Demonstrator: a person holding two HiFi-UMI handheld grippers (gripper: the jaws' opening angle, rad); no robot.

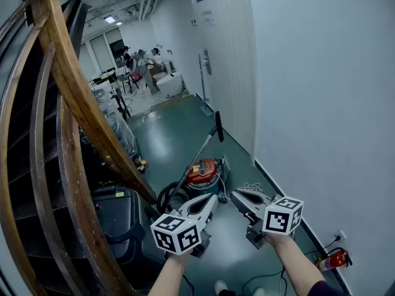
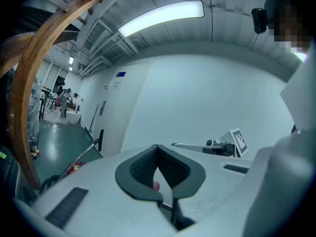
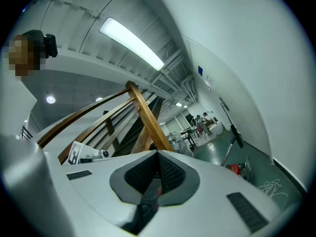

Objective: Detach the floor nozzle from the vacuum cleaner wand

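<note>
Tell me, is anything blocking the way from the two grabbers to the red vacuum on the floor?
Nothing visible is. The left gripper and right gripper, both shut and empty, hang in front of the red vacuum cleaner and its leaning wand, with only open air between. The floor nozzle can't be made out.

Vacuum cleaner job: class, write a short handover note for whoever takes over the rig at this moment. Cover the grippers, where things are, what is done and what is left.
Left gripper: shut, empty, in the air above the floor.
Right gripper: shut, empty, beside the left one.
Vacuum: on the floor ahead. Its wand slants up past it, handle at the top. The nozzle cannot be made out from here.
Done: nothing; neither gripper touches the vacuum.
Left: move in, find the nozzle at the wand's low end, detach it.
</note>
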